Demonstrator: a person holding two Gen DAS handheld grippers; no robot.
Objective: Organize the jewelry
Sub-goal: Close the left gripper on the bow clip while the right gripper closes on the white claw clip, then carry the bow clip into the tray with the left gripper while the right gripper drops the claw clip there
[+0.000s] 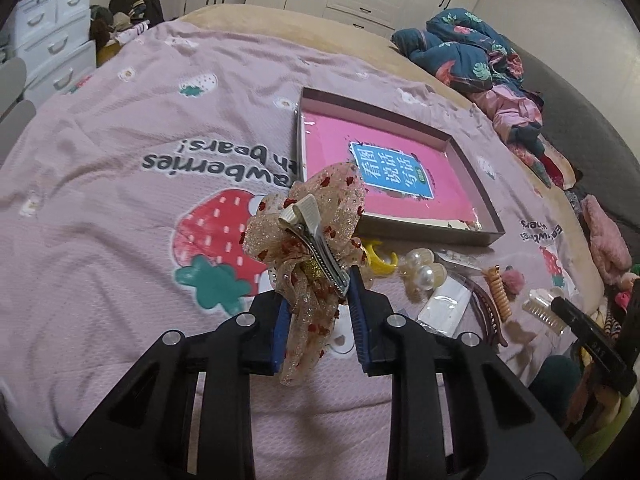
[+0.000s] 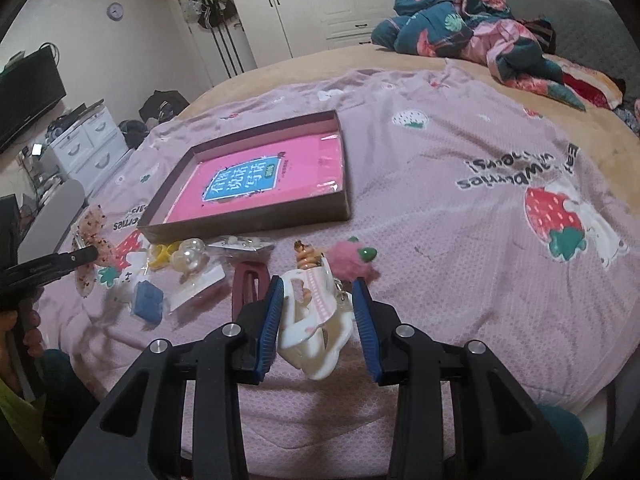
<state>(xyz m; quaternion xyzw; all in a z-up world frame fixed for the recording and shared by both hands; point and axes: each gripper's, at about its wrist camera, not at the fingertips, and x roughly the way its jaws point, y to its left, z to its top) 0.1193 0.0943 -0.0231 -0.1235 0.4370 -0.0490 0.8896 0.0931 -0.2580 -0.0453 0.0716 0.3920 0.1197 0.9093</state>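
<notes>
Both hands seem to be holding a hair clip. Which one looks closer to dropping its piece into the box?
Left, probably. Its bow clip hangs right at the box near edge, while the right jaws' white claw clip sits farther back, behind loose accessories.

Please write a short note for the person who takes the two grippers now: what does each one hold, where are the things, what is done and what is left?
Left gripper: shut on the glittery bow clip, lifted off the blanket.
Right gripper: shut on the white claw clip, also lifted.
Box: open on the bed, only the pink book inside; no jewelry in it yet.
Left on the blanket in front of the box: yellow ring, pearl clip, dark red clip, pink pompom, blue piece, small packets.
Probably next: put both clips into the box, then the rest.
</notes>
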